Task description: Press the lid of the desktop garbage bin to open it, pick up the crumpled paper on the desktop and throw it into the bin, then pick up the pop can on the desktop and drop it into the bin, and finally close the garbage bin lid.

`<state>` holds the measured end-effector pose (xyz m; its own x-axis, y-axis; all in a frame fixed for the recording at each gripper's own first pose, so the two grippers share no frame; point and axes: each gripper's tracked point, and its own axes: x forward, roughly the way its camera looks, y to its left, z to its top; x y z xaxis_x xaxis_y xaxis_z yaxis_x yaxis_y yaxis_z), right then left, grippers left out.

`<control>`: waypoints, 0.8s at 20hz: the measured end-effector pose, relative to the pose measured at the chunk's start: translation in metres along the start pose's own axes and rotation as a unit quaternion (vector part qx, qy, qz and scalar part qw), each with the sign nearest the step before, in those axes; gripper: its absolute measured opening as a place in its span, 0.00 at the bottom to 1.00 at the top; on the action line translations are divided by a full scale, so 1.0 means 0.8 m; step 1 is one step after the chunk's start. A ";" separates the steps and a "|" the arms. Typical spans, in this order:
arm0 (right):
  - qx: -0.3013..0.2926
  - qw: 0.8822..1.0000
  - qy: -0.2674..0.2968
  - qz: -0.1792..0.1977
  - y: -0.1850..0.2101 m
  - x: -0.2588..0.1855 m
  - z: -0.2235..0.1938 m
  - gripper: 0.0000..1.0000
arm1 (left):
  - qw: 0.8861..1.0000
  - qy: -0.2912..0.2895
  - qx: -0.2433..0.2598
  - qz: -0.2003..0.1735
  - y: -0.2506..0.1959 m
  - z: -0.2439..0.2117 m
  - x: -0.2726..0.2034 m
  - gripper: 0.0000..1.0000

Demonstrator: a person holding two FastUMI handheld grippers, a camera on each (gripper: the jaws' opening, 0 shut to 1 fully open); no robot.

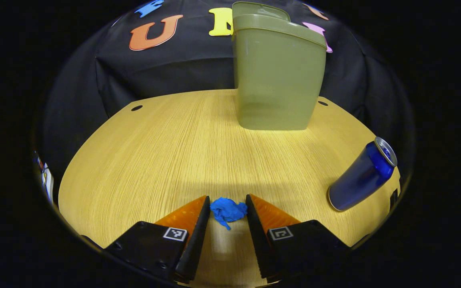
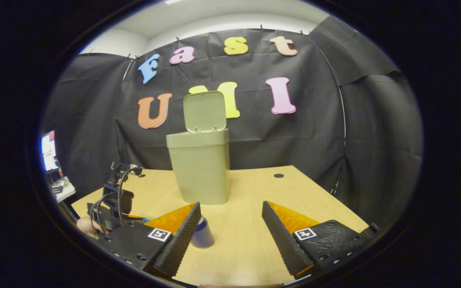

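With the olive plastic bin's (image 2: 200, 168) lid (image 2: 205, 111) up, the paper step is in hand: the left hand-held gripper (image 1: 227, 208) brackets the crumpled blue paper (image 1: 227, 211), fingers narrowed but seemingly not yet clamped. Next, I judge, squeeze and lift binward. The right hand-held gripper (image 2: 230, 214) hangs wide, empty, near the blue pop can (image 2: 203, 234) on the wooden counter (image 2: 250, 240).

Pop can (image 2: 203, 237) in right gripper view: mostly hidden behind right gripper's own left finger, only lower body visible. Left gripper (image 2: 114, 200) at far left, partly hidden by same finger; jaw state indeterminable there. Bin (image 1: 278, 72) in left gripper view: lid (image 1: 260, 10) cut by top edge, interior not visible. Contact between fingers and crumpled paper (image 1: 227, 211) unclear. Monitor (image 2: 48, 150) cropped, unreadable
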<state>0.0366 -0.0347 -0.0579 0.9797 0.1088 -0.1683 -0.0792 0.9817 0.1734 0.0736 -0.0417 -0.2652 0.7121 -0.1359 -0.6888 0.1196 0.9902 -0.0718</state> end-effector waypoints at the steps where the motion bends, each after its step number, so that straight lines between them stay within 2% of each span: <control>1: 0.003 1.000 0.002 0.002 0.002 0.001 -0.002 0.95 | 1.000 0.000 0.005 -0.002 0.000 0.000 -0.001 0.55; 6: -0.003 1.000 0.008 0.007 0.001 0.005 -0.006 0.95 | 1.000 -0.002 0.008 -0.015 -0.003 0.001 -0.001 0.40; 7: 0.001 1.000 0.010 0.008 0.000 0.006 -0.007 0.93 | 1.000 -0.002 0.010 -0.016 -0.003 0.001 -0.001 0.36; 9: 0.003 1.000 0.017 0.010 0.001 0.008 -0.013 0.95 | 1.000 -0.013 0.013 -0.006 0.005 0.010 -0.007 0.34; 10: 0.001 1.000 0.020 0.010 0.003 0.010 -0.014 0.95 | 1.000 -0.023 0.012 -0.003 0.008 0.018 -0.014 0.39; 11: -0.003 1.000 0.021 0.010 0.003 0.010 -0.017 0.95 | 0.999 -0.034 0.008 -0.004 0.010 0.025 -0.022 0.34; 12: -0.007 1.000 0.022 0.011 0.006 0.010 -0.018 0.95 | 0.999 -0.048 0.004 -0.002 0.013 0.034 -0.032 0.34; 16: -0.010 0.999 0.010 0.039 0.029 0.008 -0.019 0.95 | 0.992 -0.123 -0.012 0.020 0.030 0.079 -0.076 0.34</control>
<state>0.0386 -0.0087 -0.0695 0.9663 0.1886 -0.1752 -0.1595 0.9729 0.1675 0.0770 -0.0121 -0.1799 0.8631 -0.0976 -0.4954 0.0737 0.9950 -0.0676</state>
